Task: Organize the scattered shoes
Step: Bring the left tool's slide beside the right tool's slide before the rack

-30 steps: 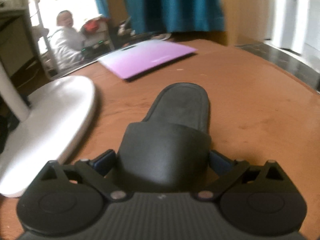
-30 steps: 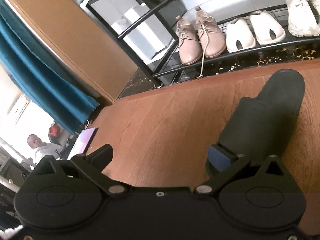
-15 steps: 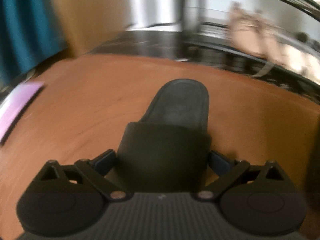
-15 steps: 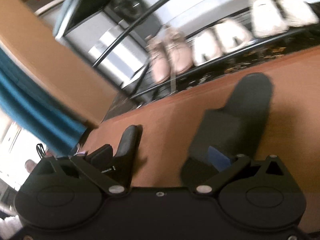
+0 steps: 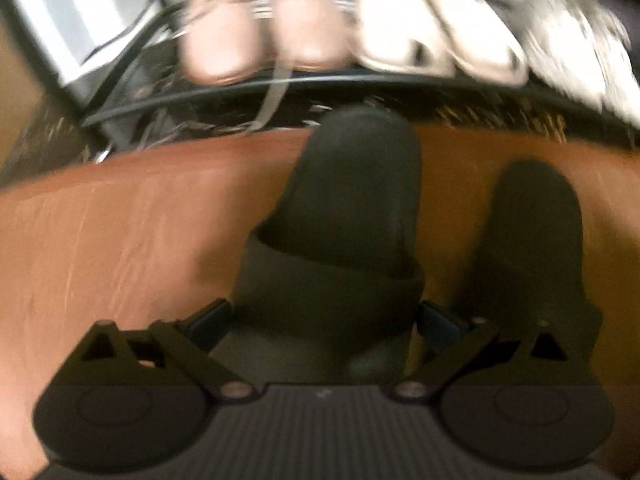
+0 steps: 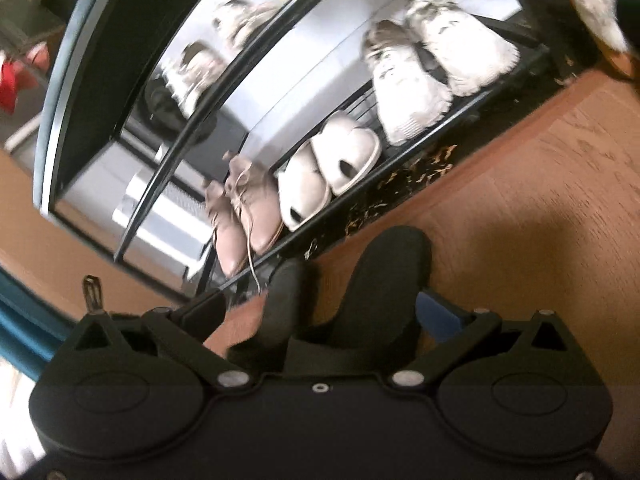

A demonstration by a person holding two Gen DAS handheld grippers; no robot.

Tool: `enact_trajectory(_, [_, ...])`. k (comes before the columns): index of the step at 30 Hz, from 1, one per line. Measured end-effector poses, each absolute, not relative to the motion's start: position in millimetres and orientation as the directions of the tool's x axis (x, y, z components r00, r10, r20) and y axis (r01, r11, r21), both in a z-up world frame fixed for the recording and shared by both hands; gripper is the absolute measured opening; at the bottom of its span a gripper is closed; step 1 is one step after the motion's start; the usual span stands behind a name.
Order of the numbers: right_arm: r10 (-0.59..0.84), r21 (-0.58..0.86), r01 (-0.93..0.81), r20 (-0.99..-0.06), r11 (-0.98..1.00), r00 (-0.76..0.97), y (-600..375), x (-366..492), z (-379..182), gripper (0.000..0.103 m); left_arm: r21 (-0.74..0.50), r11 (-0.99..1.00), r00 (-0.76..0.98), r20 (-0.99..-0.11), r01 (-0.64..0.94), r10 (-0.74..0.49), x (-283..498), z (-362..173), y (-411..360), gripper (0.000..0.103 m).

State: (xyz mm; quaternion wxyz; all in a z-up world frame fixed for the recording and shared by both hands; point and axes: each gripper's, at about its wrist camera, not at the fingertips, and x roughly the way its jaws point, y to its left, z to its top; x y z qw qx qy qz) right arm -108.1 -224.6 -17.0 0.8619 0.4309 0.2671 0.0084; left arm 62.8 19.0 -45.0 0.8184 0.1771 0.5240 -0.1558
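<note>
Left claw (image 5: 322,314) is clamped on one black slide (image 5: 340,220). Right claw (image 6: 320,312) grips the other slide (image 6: 380,280), both near the floor's (image 5: 120,232) edge by the shoe rack (image 6: 400,152).

Matt black rubbery slippers (image 5: 352,208) on a smooth, faintly glossy wood-grain floor (image 6: 560,184), beside a black metal rack (image 6: 404,148)

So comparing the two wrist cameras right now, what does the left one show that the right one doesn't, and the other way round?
Only the left wrist view shows the left gripper clamped on its black slipper from straight behind.

Only the right wrist view shows the rack's upper shelf with blurred shoes, a blue curtain, and the right gripper around the other black slipper.

Both show the two slippers side by side on the wooden floor, the pink lace-ups, pale slides and white sneakers.
</note>
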Motion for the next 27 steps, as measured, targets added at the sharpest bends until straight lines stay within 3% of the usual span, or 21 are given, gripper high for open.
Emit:
enact_trajectory(8, [0.205, 0.757, 0.213, -0.417, 0.618, 0.885, -245.7, -108.4, -5.4, 0.103, 0.060, 0.905, 0.344, -0.934, 0.422, -0.098, 30.4, -41.6, -38.0, 0.097])
enact_trajectory(17, [0.159, 0.726, 0.213, -0.407, 0.654, 0.899, -256.1, -120.3, 1.4, 0.103, -0.108, 0.946, 0.341, -0.915, 0.306, -0.215, 8.6, -12.1, -61.0, 0.102])
enact_trajectory(23, [0.064, 0.707, 0.272, -0.409, 0.653, 0.910, -264.6, -132.1, -4.0, 0.103, -0.217, 0.951, 0.440, -0.848, 0.221, -0.296, -8.1, 29.2, -26.2, 0.102])
enact_trajectory(27, [-0.010, 0.581, 0.292, -0.438, 0.760, 0.899, -249.5, -139.8, -10.2, 0.103, -0.078, 0.983, 0.678, -0.715, 0.169, -0.173, -27.8, 61.1, 4.0, 0.102])
